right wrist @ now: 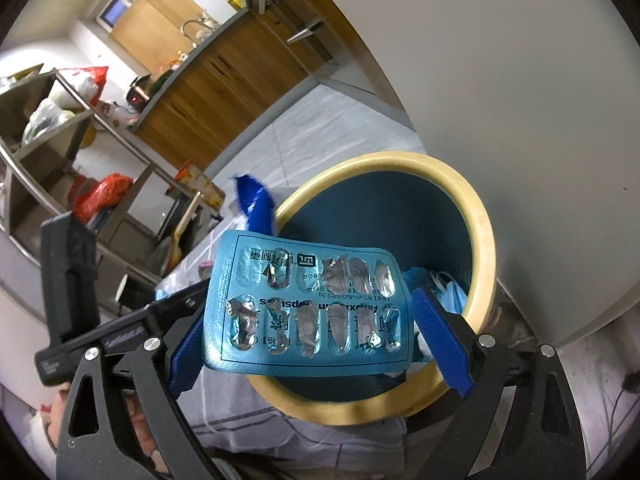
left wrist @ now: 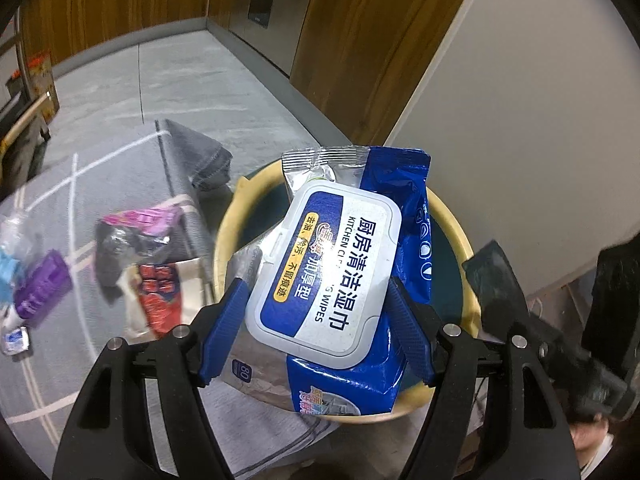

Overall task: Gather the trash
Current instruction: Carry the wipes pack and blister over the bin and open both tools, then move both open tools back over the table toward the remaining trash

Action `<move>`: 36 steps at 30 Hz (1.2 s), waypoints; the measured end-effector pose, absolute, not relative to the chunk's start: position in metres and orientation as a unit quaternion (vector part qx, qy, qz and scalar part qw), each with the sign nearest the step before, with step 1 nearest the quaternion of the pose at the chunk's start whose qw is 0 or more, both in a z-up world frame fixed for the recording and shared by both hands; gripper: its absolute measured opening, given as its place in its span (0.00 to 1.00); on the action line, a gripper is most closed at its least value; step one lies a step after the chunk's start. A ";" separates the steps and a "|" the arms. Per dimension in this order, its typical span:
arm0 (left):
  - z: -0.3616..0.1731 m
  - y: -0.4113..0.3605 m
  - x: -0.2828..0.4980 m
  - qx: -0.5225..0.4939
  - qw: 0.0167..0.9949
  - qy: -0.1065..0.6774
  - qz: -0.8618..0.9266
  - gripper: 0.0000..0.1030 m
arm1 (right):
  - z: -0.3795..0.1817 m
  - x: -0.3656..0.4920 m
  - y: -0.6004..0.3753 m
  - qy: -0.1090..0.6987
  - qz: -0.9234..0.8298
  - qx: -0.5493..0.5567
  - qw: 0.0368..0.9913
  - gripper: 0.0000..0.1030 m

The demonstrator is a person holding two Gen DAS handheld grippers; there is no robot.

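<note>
My left gripper point(left wrist: 318, 322) is shut on a blue and silver pack of kitchen wet wipes point(left wrist: 332, 264) with a white lid. It holds the pack tilted over a round bin point(left wrist: 226, 236) with a cream rim and a dark teal inside. The right gripper point(right wrist: 316, 344) is shut on an emptied blue blister pack point(right wrist: 308, 308), gripped by its two short edges above the same bin point(right wrist: 484, 240). Blue face masks point(right wrist: 448, 288) lie inside the bin. A blue corner of the wipes pack point(right wrist: 254, 200) shows past the rim in the right wrist view.
Loose trash lies on the grey mat left of the bin: a pink wrapper point(left wrist: 148, 216), a red wrapper point(left wrist: 160, 300), a purple piece point(left wrist: 42, 288). A grey cloth point(left wrist: 204, 156) lies behind. A white wall point(left wrist: 520, 120) stands right of the bin; wooden cabinets point(left wrist: 120, 0) and metal shelves point(right wrist: 60, 160) stand further off.
</note>
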State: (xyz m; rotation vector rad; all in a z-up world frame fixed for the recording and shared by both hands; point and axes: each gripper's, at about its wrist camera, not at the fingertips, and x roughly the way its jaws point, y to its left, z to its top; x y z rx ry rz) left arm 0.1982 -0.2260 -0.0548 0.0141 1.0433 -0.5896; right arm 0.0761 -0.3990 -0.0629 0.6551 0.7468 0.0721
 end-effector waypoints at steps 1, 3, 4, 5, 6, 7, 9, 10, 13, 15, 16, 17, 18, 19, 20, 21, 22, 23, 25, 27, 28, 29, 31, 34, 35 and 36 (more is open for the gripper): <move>-0.057 -0.227 0.201 0.003 0.824 0.495 -0.276 0.68 | -0.063 0.076 -0.399 0.358 0.034 0.311 0.880 0.90; -0.061 -0.227 0.203 -0.002 0.821 0.499 -0.277 0.68 | -0.064 0.077 -0.398 0.358 0.035 0.307 0.881 0.90; -0.063 -0.226 0.204 -0.006 0.821 0.499 -0.278 0.68 | -0.064 0.077 -0.398 0.357 0.035 0.306 0.882 0.90; -0.063 -0.225 0.205 -0.008 0.821 0.499 -0.279 0.68 | -0.065 0.077 -0.398 0.357 0.035 0.306 0.882 0.90; -0.063 -0.224 0.205 -0.010 0.821 0.498 -0.280 0.68 | -0.065 0.078 -0.399 0.357 0.034 0.308 0.882 0.90; -0.061 -0.222 0.207 -0.013 0.822 0.496 -0.280 0.68 | -0.066 0.078 -0.400 0.356 0.033 0.310 0.881 0.90; -0.059 -0.217 0.207 -0.016 0.825 0.492 -0.278 0.68 | -0.067 0.078 -0.401 0.356 0.031 0.312 0.880 0.90; -0.058 -0.213 0.207 -0.019 0.827 0.490 -0.276 0.68 | -0.067 0.079 -0.400 0.356 0.031 0.313 0.880 0.90; -0.054 -0.199 0.207 -0.027 0.831 0.487 -0.269 0.68 | -0.067 0.081 -0.398 0.357 0.030 0.309 0.881 0.91; -0.052 -0.192 0.206 -0.031 0.833 0.485 -0.263 0.68 | -0.066 0.082 -0.395 0.358 0.030 0.304 0.882 0.91; -0.050 -0.184 0.206 -0.035 0.835 0.484 -0.258 0.68 | -0.065 0.083 -0.394 0.358 0.031 0.303 0.883 0.91; -0.049 -0.181 0.205 -0.036 0.836 0.484 -0.254 0.68 | -0.065 0.083 -0.393 0.358 0.031 0.301 0.883 0.91; -0.049 -0.176 0.205 -0.038 0.838 0.484 -0.250 0.68 | -0.064 0.084 -0.391 0.358 0.031 0.298 0.884 0.91; -0.048 -0.169 0.204 -0.040 0.839 0.483 -0.246 0.68 | -0.063 0.084 -0.390 0.358 0.032 0.295 0.885 0.91; -0.048 -0.164 0.203 -0.040 0.840 0.483 -0.244 0.68 | -0.062 0.084 -0.387 0.357 0.033 0.291 0.887 0.91; -0.046 -0.161 0.203 -0.039 0.841 0.482 -0.242 0.68 | -0.060 0.084 -0.386 0.357 0.034 0.286 0.889 0.91; -0.046 -0.158 0.201 -0.037 0.842 0.481 -0.241 0.69 | -0.059 0.085 -0.384 0.356 0.034 0.282 0.890 0.91; -0.045 -0.153 0.199 -0.032 0.844 0.479 -0.239 0.69 | -0.058 0.086 -0.382 0.355 0.034 0.278 0.892 0.91; -0.042 -0.143 0.194 -0.026 0.847 0.476 -0.234 0.69 | -0.054 0.087 -0.376 0.352 0.036 0.270 0.895 0.91; -0.041 -0.134 0.191 -0.024 0.849 0.475 -0.230 0.69 | -0.052 0.087 -0.371 0.351 0.039 0.264 0.897 0.91; -0.040 -0.127 0.189 -0.023 0.850 0.475 -0.227 0.69 | -0.051 0.087 -0.369 0.351 0.038 0.260 0.899 0.91; -0.039 -0.123 0.188 -0.023 0.851 0.474 -0.225 0.69 | -0.050 0.086 -0.367 0.350 0.037 0.255 0.900 0.91; -0.038 -0.114 0.184 -0.021 0.853 0.473 -0.220 0.69 | -0.049 0.086 -0.364 0.350 0.036 0.246 0.903 0.91; -0.036 -0.095 0.181 -0.017 0.856 0.471 -0.210 0.69 | -0.047 0.085 -0.359 0.350 0.034 0.235 0.906 0.91; -0.035 -0.086 0.180 -0.016 0.858 0.471 -0.205 0.69 | -0.046 0.085 -0.358 0.350 0.034 0.234 0.906 0.91; -0.034 -0.080 0.179 -0.015 0.859 0.470 -0.202 0.69 | -0.045 0.084 -0.356 0.351 0.033 0.232 0.907 0.91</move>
